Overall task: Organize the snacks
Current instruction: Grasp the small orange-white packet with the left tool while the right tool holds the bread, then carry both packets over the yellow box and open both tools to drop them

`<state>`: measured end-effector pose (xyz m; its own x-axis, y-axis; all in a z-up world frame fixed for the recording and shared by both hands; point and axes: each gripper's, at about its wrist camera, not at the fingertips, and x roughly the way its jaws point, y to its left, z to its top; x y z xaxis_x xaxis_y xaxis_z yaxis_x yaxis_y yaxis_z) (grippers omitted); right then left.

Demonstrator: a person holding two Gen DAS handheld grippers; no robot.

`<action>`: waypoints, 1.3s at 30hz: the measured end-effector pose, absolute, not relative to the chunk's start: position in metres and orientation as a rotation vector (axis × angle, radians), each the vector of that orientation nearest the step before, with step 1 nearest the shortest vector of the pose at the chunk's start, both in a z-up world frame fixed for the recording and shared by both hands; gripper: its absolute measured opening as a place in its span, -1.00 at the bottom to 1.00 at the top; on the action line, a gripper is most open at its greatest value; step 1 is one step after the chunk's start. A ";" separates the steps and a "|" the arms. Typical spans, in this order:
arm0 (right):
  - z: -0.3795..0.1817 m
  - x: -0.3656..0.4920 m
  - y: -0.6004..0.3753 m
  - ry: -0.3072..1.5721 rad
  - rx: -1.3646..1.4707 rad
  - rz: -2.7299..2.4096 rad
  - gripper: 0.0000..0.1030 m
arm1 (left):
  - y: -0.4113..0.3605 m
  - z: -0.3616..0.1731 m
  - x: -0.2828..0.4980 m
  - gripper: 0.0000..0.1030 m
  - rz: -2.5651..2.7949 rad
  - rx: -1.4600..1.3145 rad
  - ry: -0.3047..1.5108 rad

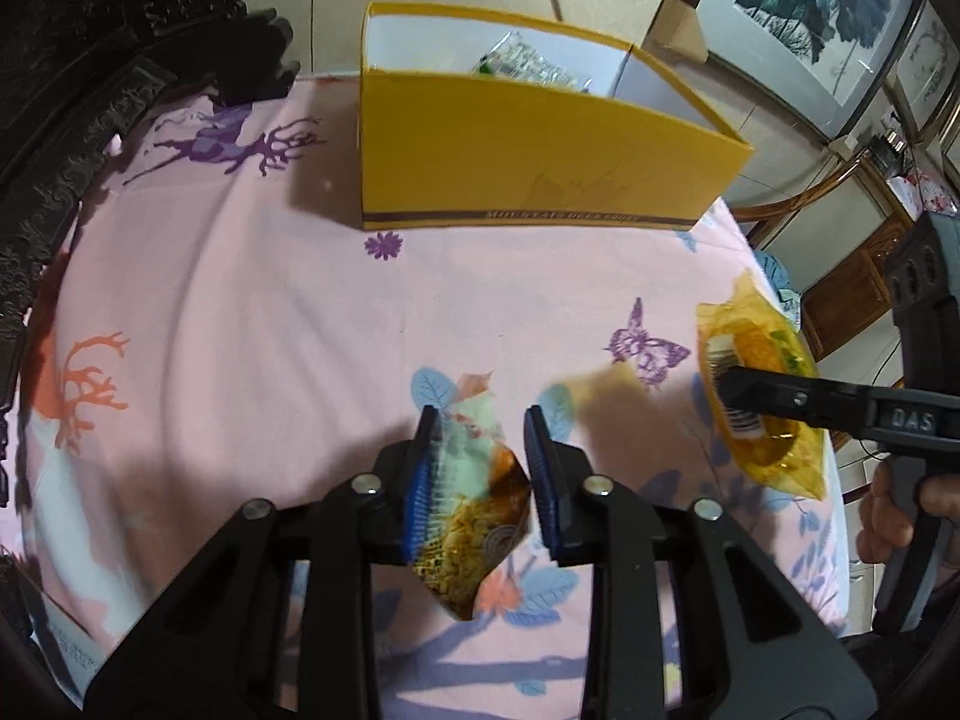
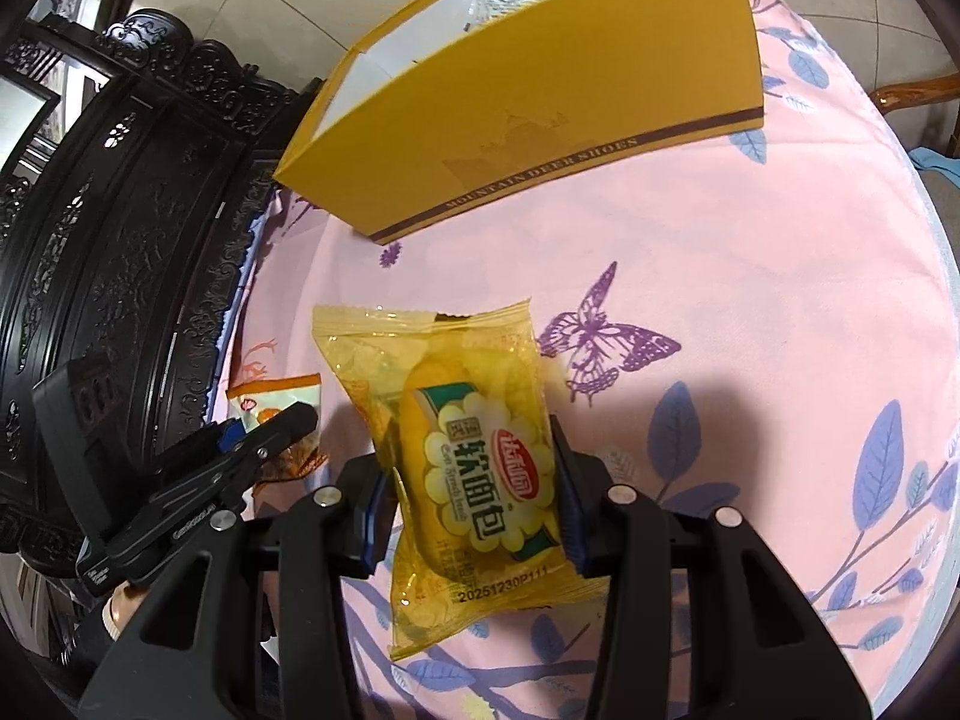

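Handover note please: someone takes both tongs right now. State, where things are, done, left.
Left tongs: shut on an orange-and-green snack packet, lifted off the cloth.
Right tongs: shut on a yellow soft-bread packet, also held up.
Yellow shoe box: open, at the far side of the pink tablecloth, no lid on it.
Done: at least one clear-wrapped snack already lies inside the box.
Left: carry both held packets over to the box and release them in. No other loose snacks show on the cloth.
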<state>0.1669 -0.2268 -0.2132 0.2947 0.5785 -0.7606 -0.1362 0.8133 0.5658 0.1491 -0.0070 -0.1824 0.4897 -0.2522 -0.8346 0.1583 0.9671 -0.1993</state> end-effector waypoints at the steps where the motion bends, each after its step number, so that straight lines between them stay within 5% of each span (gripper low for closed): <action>1: -0.210 0.167 -0.226 1.177 0.435 0.499 -0.13 | -0.008 -0.175 0.148 -0.51 -0.253 -0.098 1.016; 8: -0.184 0.173 -0.228 1.099 0.438 0.515 -0.12 | -0.012 -0.139 0.157 -0.51 -0.260 -0.061 0.916; 15: -0.188 0.165 -0.229 1.101 0.460 0.509 -0.13 | -0.004 -0.184 0.147 -0.51 -0.224 -0.007 1.063; 19: -0.190 0.163 -0.230 1.110 0.467 0.507 -0.13 | -0.025 -0.200 0.148 0.04 -0.253 0.010 1.095; 23: -0.188 0.163 -0.232 1.104 0.469 0.504 -0.13 | -0.051 -0.213 0.158 0.37 -0.280 0.052 1.126; 27: -0.189 0.161 -0.235 1.101 0.479 0.494 -0.13 | -0.062 -0.240 0.167 0.34 -0.259 0.093 1.209; 31: -0.191 0.160 -0.238 1.101 0.490 0.480 -0.13 | -0.056 -0.244 0.161 -0.18 -0.266 0.075 1.228; 39: -0.190 0.160 -0.235 1.102 0.484 0.486 -0.13 | -0.019 -0.195 0.147 -0.21 -0.242 -0.106 1.132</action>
